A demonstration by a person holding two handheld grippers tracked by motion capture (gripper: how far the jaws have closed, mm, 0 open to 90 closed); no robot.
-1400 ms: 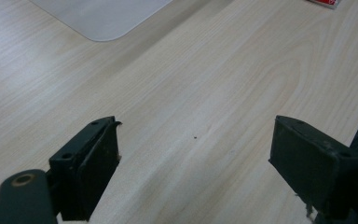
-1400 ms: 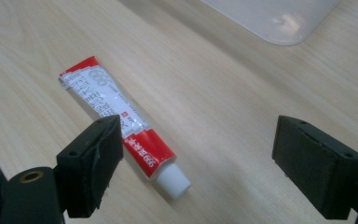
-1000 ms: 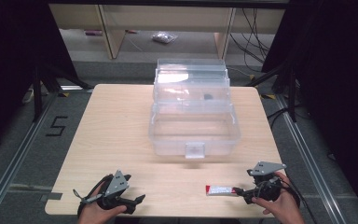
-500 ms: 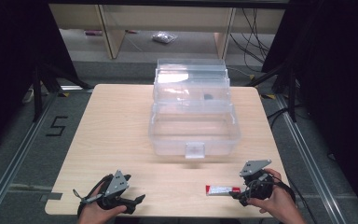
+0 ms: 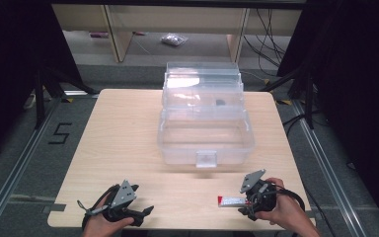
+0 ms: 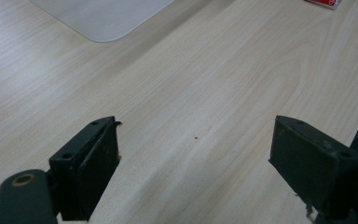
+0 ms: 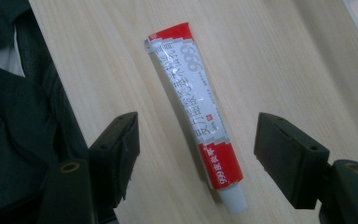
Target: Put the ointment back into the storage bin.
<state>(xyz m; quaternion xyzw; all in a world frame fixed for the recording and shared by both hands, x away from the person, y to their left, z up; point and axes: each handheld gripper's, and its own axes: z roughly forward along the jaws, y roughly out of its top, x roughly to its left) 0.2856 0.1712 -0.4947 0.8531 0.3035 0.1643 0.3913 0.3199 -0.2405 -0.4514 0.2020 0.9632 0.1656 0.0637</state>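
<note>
While I am bringing my right claw [image 7: 196, 154] down over the slim white ointment tube with red ends and a white cap [image 7: 196, 116], its jaws have just been closing but are not yet pressing: the tube is lying between them on the pale wooden surface [image 5: 128, 138], clear of both pads. It is resting near the front right edge, well apart from the clear plastic hinged box [image 5: 205, 133] standing open in the middle. I am judging the risks this way: the tube is lying slanted across the gap, so one pad may be reaching it first and skidding it sideways or spinning it out. Its soft, flat body may also be buckling or slipping if I am pinching near the cap. My left claw [image 6: 196, 158] is hovering open and empty over bare wood.
</note>
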